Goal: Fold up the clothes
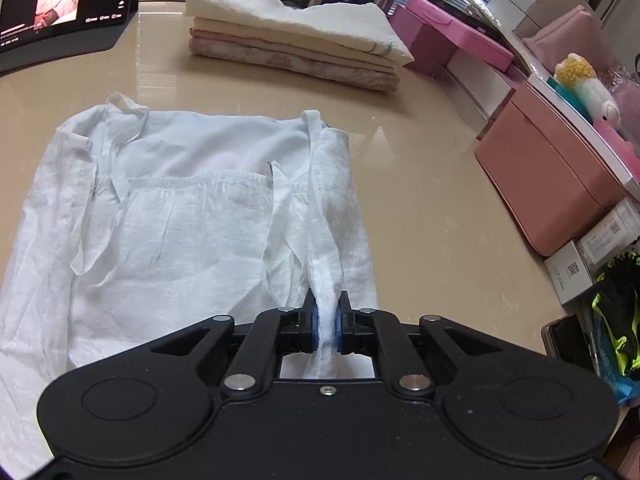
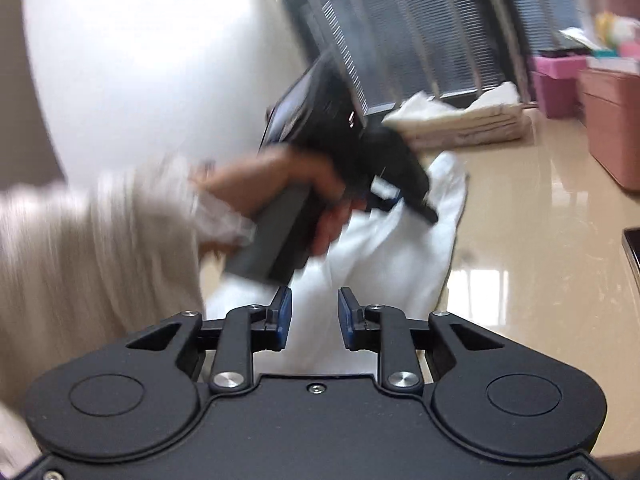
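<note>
The white garment (image 1: 192, 200) lies spread on the bench (image 1: 420, 200), thin, limp, light, probably sheer. The left hand-held gripper (image 1: 327, 324) is clamped on its gathered edge at 6 o'clock; grip doubled folds there. The right hand-held gripper (image 2: 314, 318) stands apart, holding nothing.

A glossy beige table (image 1: 420, 208) carries a thin white garment (image 1: 192, 208), a stack of folded cream and pink cloths (image 1: 296, 48) and pink boxes (image 1: 548, 184).
</note>
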